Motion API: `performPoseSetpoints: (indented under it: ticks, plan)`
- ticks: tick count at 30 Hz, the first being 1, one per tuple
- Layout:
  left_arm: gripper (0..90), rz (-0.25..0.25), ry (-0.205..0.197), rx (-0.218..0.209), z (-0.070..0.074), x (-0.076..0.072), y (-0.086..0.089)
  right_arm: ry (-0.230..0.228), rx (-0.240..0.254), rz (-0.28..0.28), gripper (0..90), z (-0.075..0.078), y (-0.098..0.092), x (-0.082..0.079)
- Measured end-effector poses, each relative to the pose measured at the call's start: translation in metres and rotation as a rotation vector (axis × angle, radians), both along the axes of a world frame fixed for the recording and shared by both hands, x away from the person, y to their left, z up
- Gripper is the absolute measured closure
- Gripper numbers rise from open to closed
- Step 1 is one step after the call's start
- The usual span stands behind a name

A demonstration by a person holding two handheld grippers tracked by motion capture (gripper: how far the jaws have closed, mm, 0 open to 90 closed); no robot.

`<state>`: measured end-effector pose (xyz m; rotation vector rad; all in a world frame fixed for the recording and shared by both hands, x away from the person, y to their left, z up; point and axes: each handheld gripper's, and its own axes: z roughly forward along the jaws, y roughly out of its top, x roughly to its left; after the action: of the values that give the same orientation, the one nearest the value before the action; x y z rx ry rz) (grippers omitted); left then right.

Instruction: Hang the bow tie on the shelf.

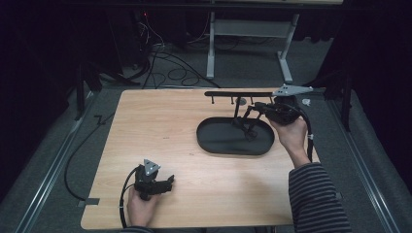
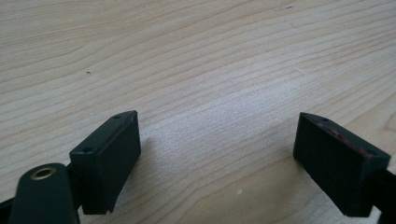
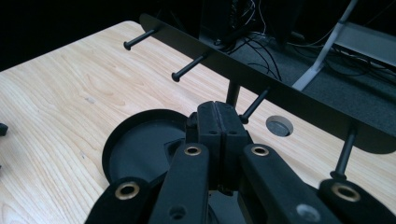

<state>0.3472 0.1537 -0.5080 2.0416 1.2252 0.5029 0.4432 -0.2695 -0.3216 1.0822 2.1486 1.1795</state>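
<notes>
- The table [image 1: 194, 189] top looks like pale wood with visible grain, smooth and matt.
- The tray [image 1: 214, 144] is black, matt.
- The rack [image 3: 299, 100] with pegs looks like matt black metal.

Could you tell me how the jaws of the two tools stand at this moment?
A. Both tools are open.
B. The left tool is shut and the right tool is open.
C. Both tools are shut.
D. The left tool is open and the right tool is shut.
D: the left tool has its jaws wide apart over bare table, while the right tool has its pads pressed together with nothing between them, above the black tray.
</notes>
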Motion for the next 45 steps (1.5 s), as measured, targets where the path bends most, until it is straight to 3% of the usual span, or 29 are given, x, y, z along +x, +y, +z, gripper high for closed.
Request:
performPoseSetpoints:
  ticks: [19,31,45]
  plan:
    - [15.4,0.0,0.0,0.0,0.0,0.0,0.0,0.002,-0.026,-0.008,90.0,0.01,0.003,0.023]
    - [15.4,0.0,0.001,0.001,0.0,0.0,0.0,0.04,-0.034,-0.054,90.0,0.002,0.0,0.043]
    - [15.4,0.0,0.0,0.0,0.0,0.0,0.0,0.044,-0.022,-0.088,90.0,-0.009,0.0,0.055]
